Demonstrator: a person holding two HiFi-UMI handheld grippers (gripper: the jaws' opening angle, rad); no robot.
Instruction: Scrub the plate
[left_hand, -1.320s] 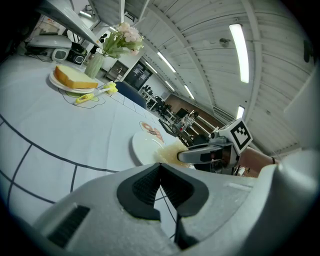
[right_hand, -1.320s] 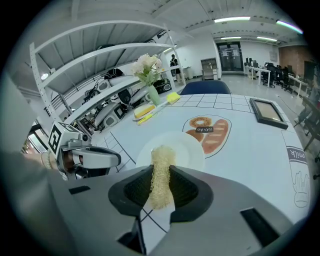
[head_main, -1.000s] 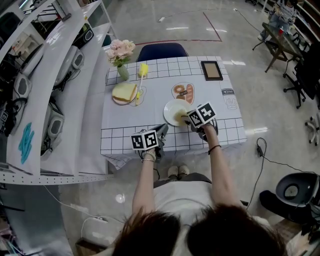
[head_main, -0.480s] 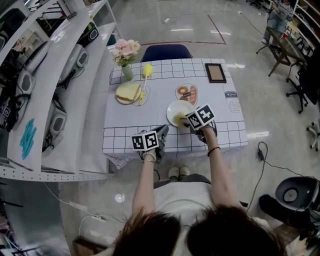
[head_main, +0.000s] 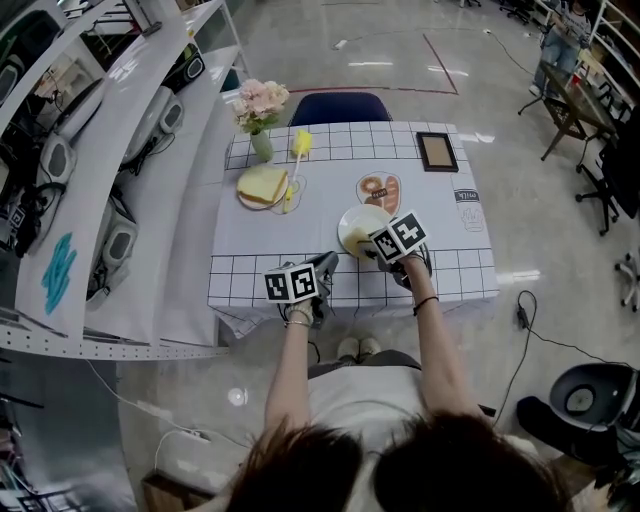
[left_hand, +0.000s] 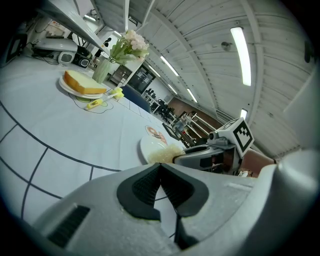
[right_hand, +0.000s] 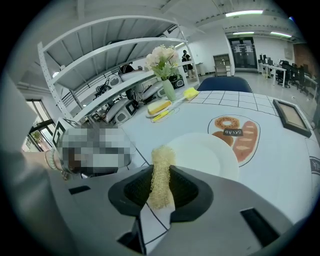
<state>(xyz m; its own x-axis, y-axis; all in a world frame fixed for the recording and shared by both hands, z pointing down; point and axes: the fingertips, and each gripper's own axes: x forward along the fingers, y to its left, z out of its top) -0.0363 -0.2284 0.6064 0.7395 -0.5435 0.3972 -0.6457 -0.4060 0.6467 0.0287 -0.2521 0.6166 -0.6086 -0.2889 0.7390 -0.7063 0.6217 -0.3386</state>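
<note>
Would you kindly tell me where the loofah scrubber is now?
In the right gripper view, the loofah scrubber is pinched in the tongs of the right gripper, at the near left edge of the white plate.

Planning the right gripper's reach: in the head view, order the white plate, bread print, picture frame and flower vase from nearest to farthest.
1. The white plate, right at the right gripper holding the scrubber.
2. The bread print, just beyond it.
3. The picture frame, far right corner.
4. The flower vase, far left corner.
</note>
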